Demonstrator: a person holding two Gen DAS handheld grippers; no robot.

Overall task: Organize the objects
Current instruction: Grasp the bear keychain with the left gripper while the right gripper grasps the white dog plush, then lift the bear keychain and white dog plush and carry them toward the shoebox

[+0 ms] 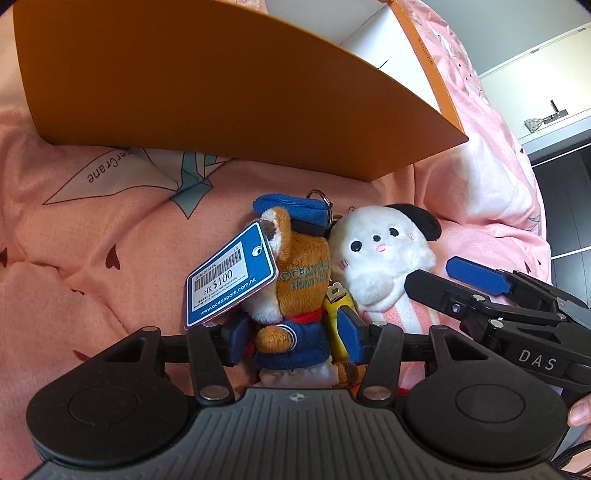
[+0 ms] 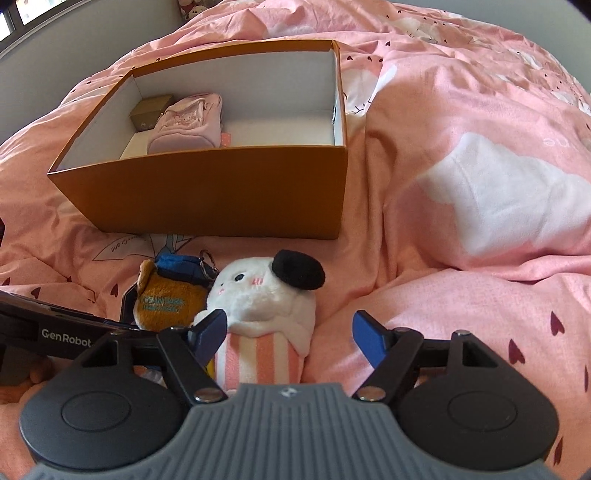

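The left gripper (image 1: 295, 332) squeezes the soft, light bear toy (image 1: 295, 295) round its tummy, while the right gripper (image 2: 288, 332) waits wide open around the squishy white toy (image 2: 266, 306).

A home bedroom: a rumpled pink duvet (image 2: 461, 122) printed with hearts and paper cranes covers the bed, plush toys lie on it, white cabinets (image 1: 546, 92) stand along the wall, and a window (image 2: 22, 14) shows at the upper left corner.

Two plush toys (image 2: 229, 299) before box (image 2: 207, 195)
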